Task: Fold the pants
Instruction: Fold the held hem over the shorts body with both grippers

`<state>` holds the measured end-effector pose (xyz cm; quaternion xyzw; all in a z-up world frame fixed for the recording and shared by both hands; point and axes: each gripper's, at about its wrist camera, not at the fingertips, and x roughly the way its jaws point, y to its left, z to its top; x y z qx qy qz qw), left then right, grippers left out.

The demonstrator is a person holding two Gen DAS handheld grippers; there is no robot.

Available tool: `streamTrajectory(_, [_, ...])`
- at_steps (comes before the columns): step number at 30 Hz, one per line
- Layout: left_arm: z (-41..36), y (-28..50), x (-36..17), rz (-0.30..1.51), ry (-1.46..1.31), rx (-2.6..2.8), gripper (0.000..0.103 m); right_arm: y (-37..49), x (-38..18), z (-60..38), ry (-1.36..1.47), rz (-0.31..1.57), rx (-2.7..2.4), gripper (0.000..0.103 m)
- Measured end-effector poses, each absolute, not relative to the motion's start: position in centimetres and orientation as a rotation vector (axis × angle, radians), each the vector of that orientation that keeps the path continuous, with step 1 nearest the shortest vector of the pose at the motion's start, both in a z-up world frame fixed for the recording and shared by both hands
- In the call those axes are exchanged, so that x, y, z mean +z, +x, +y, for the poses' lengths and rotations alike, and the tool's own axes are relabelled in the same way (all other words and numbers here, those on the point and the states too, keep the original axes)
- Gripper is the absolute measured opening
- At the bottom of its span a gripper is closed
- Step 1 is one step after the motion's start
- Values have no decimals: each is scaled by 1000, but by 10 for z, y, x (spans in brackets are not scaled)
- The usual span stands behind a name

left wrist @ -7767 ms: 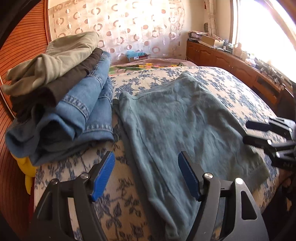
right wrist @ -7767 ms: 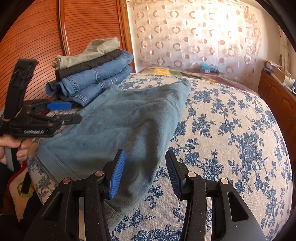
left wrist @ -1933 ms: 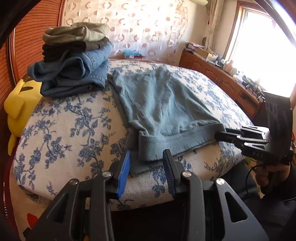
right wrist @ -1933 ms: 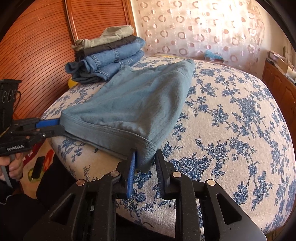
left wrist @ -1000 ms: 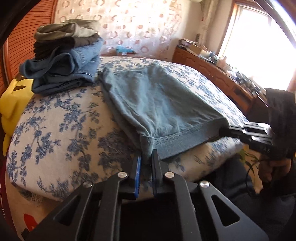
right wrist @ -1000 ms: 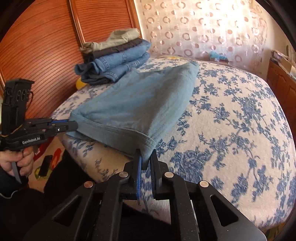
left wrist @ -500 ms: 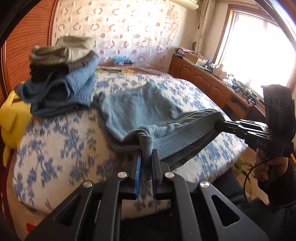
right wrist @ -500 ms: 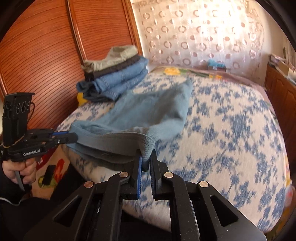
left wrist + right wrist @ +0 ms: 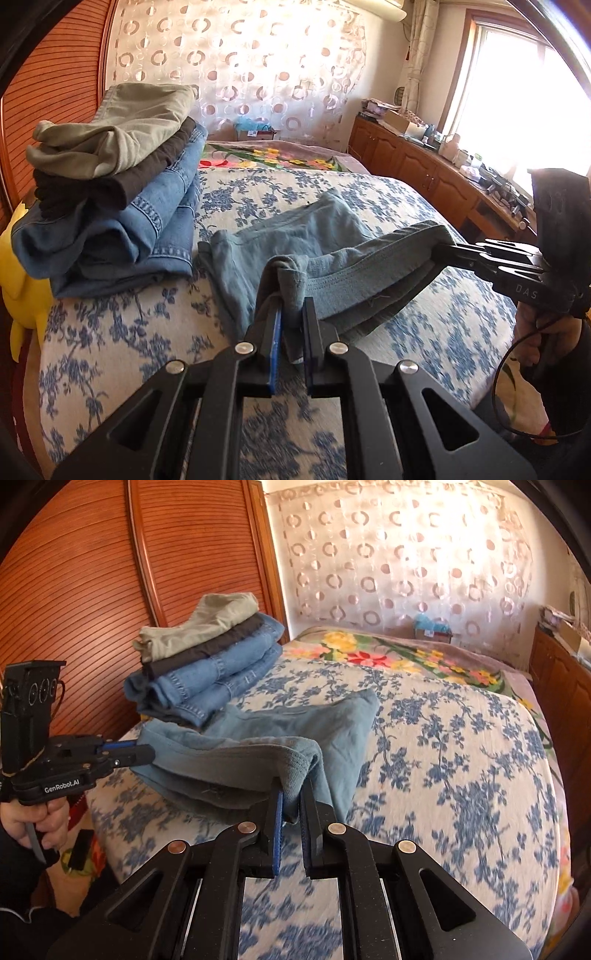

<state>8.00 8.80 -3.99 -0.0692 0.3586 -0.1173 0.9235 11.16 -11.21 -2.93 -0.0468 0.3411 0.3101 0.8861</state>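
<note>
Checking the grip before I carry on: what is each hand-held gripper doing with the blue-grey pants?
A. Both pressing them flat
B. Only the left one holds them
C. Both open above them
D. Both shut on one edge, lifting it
D: the left hand-held gripper and right hand-held gripper each pinch a corner of the pants, whose edge hangs raised above the bed.

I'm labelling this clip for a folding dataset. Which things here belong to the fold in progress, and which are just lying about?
In the job:
- teal pants, near edge lifted off the bed
- left gripper, shut on one corner
- right gripper, shut on the other corner

Lying about:
- stack of folded clothes
- yellow plush toy
- floral blanket
</note>
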Motion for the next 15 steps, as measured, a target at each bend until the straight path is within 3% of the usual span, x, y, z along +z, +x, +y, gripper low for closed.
streamTrajectory(15, [93,128,-43,749,-131,-214,6,166,-39,-101,-113,741,674,6])
